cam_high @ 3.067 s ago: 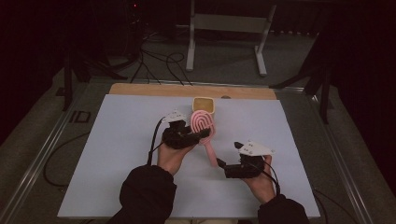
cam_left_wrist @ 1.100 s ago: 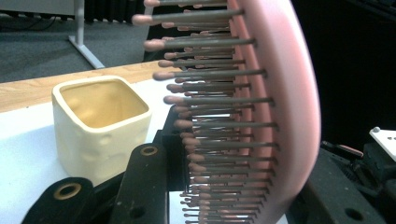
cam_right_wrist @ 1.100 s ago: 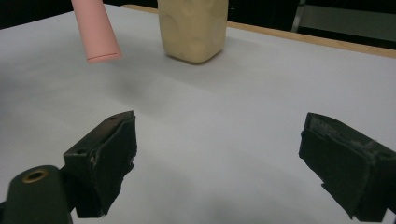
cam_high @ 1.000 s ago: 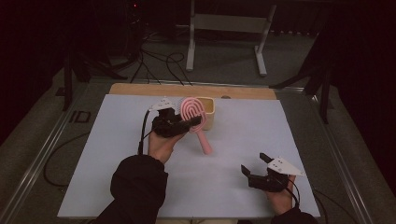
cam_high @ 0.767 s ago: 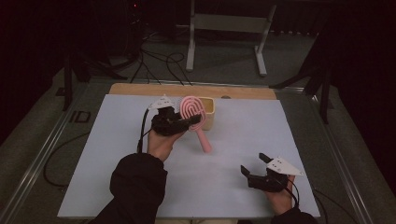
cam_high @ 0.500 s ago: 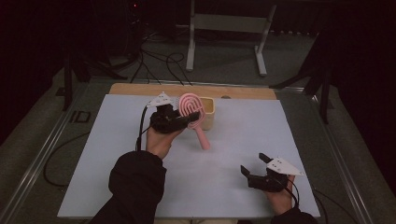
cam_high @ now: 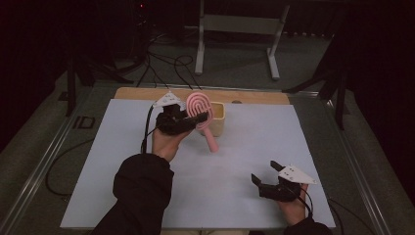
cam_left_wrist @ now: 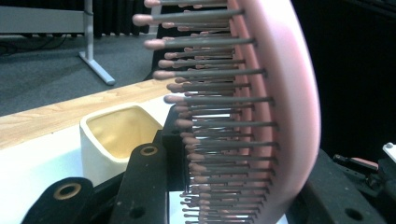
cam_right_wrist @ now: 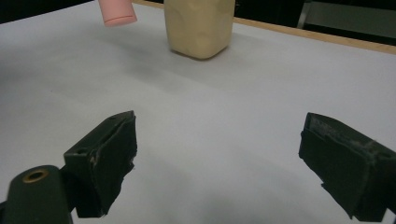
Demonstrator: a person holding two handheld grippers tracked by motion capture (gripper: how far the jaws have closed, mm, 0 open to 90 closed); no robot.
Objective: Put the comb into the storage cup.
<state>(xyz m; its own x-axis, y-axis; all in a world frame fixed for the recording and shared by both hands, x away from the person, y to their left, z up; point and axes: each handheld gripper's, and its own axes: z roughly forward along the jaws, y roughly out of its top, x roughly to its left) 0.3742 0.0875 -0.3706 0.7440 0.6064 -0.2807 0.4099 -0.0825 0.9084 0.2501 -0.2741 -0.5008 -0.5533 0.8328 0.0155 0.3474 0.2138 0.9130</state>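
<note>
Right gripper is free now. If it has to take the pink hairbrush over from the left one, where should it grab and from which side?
Probably the bare handle of the pink hairbrush, approached from below on the near side. The left gripper is clamped on the bristled head, while the handle slopes down toward the open right gripper, clear of the cream cup.
</note>
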